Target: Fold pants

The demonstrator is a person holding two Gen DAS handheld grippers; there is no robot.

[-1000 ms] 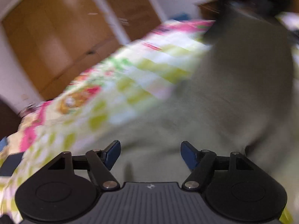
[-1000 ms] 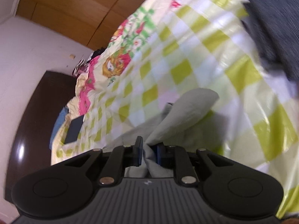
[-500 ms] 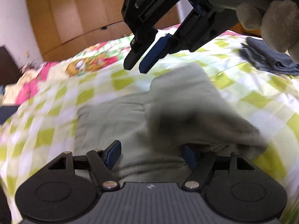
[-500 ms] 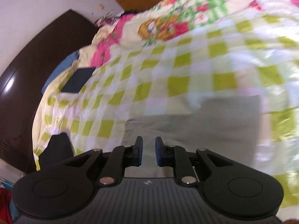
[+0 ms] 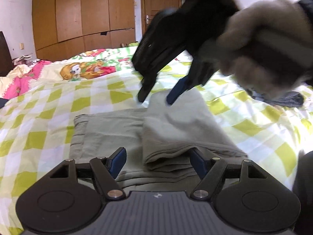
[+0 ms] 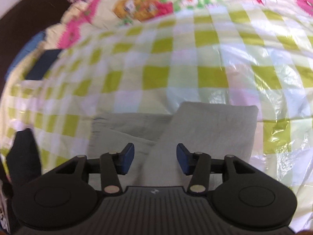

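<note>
Left wrist view, nearest item: left gripper (image 5: 157,162), jaws spread wide and empty, hanging low at the near edge of the pants (image 5: 125,135). One blue pad sits under the lip of the folded-over flap, which suggests it is placed to steady or square that edge; no pinch is visible.

Item: pants, grey-green, lying flat on the bed. One end is folded over the rest, so the cloth lies doubled on the right side. The fold looks partly done, with a further fold likely needed.

Item: right gripper (image 5: 155,98), above the far edge of the flap, held by a gloved hand (image 5: 262,54). Its jaws have just been opening; nothing is between them, and the cloth lies released below. From the right wrist view the same gripper (image 6: 155,157) shows parted pads over the flap.

Item: bedsheet (image 5: 93,96), green-and-white check with a cartoon print, under everything.

Farthest: wooden wardrobe (image 5: 82,11) against the wall.
</note>
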